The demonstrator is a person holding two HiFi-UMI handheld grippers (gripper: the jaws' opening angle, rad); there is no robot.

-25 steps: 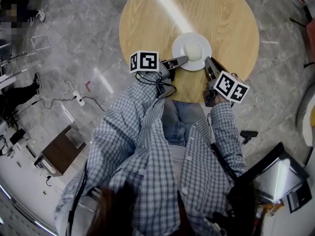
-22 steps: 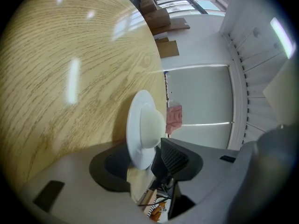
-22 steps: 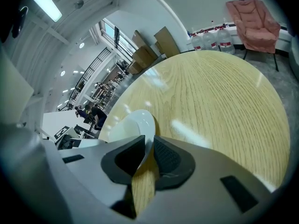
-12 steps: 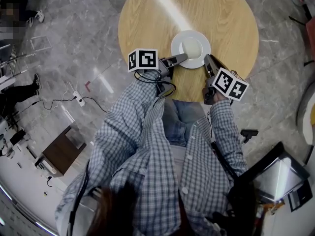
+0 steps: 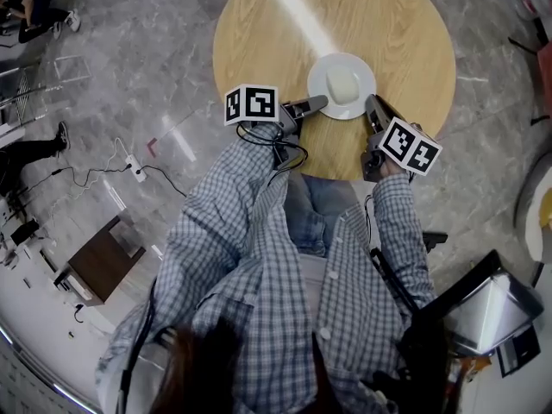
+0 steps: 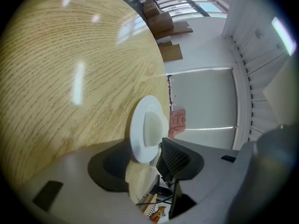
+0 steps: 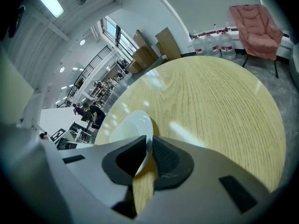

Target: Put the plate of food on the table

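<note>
The plate (image 5: pixel 318 81) with its pale portion of food (image 5: pixel 342 84) rests flat on the round wooden table (image 5: pixel 388 15), on the side nearest to the person. So I judge that the putting down itself is done and only the release remains.

The two grippers come at the plate from opposite sides. This makes sense for carrying a shallow plate level, because each one takes the thin rim. The left gripper (image 5: pixel 320 104) has just been opening its jaws, and they stand wide apart now. The rim lies between them, but the pads do not press on it. The right gripper (image 5: pixel 372 105) is different: its jaws have just been closing further. Its two dark pads sit tight on the rim at the plate's other side, so this one has hold of the plate.
</note>
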